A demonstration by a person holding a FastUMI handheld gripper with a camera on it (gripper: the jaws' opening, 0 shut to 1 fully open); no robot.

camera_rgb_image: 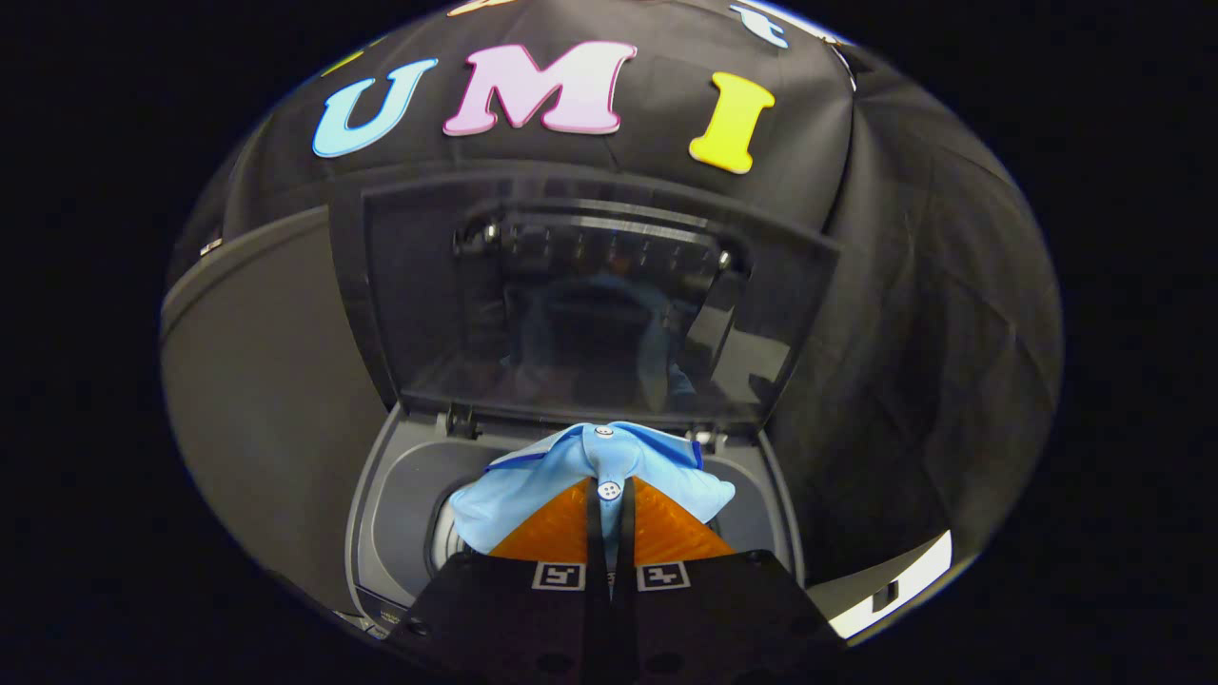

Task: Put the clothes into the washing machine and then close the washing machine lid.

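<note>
While over washer drum (447,533) | gripper (610,495) clamped on blue shirt (590,457) | lid (590,304) up

Lid (590,295): stands raised behind the tub opening (419,495).
Opening: uncovered below the gripper (610,504).
Shirt (590,466): pinched between the fingers, hangs over the opening's middle.

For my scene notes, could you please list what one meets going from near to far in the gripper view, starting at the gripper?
gripper, shut on the light blue shirt → washing machine opening → raised lid → black cloth wall.
</note>
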